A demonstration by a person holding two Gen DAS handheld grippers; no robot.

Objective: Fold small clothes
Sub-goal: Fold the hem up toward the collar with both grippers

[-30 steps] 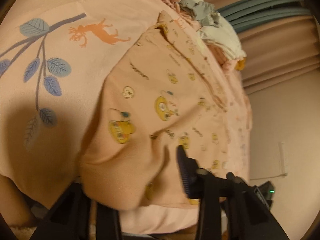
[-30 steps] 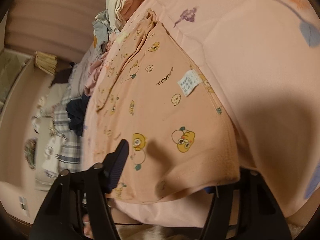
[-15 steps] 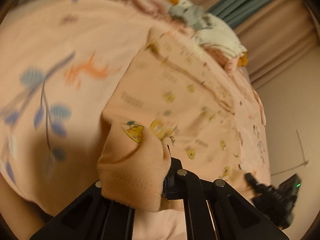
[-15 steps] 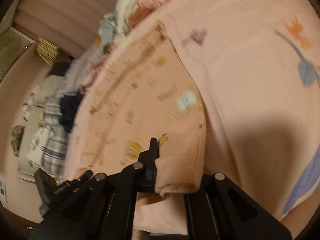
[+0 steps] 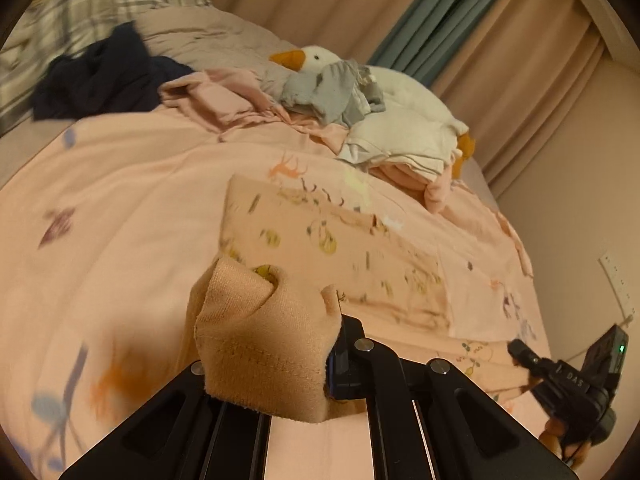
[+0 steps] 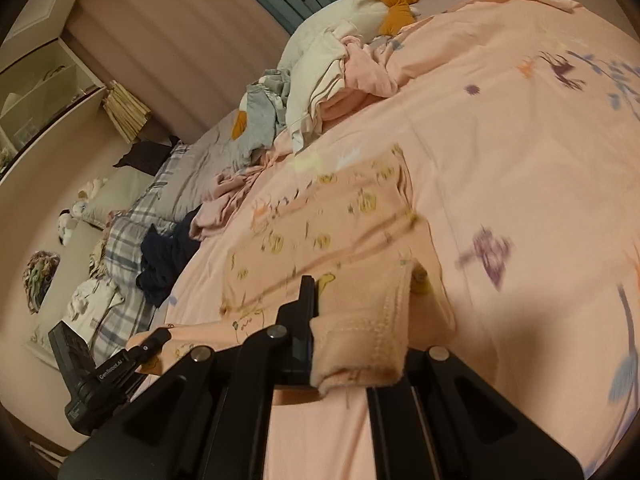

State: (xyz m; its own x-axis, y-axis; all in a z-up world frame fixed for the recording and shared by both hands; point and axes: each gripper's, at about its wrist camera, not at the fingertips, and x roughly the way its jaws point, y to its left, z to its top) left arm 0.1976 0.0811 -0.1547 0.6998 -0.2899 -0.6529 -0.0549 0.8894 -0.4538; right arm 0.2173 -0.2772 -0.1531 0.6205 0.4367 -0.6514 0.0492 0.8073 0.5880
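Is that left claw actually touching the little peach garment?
Touching. The left wrist view shows the left gripper shut on the garment, whose hem is bunched between the jaws.

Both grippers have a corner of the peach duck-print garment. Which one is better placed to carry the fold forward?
Neither clearly: the left gripper and right gripper each clamp a hem corner of the peach garment, so both should probably carry it together toward the far edge.

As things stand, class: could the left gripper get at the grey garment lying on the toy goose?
Probably not: the left gripper is shut on the peach garment, and the grey garment lies far across the bed.
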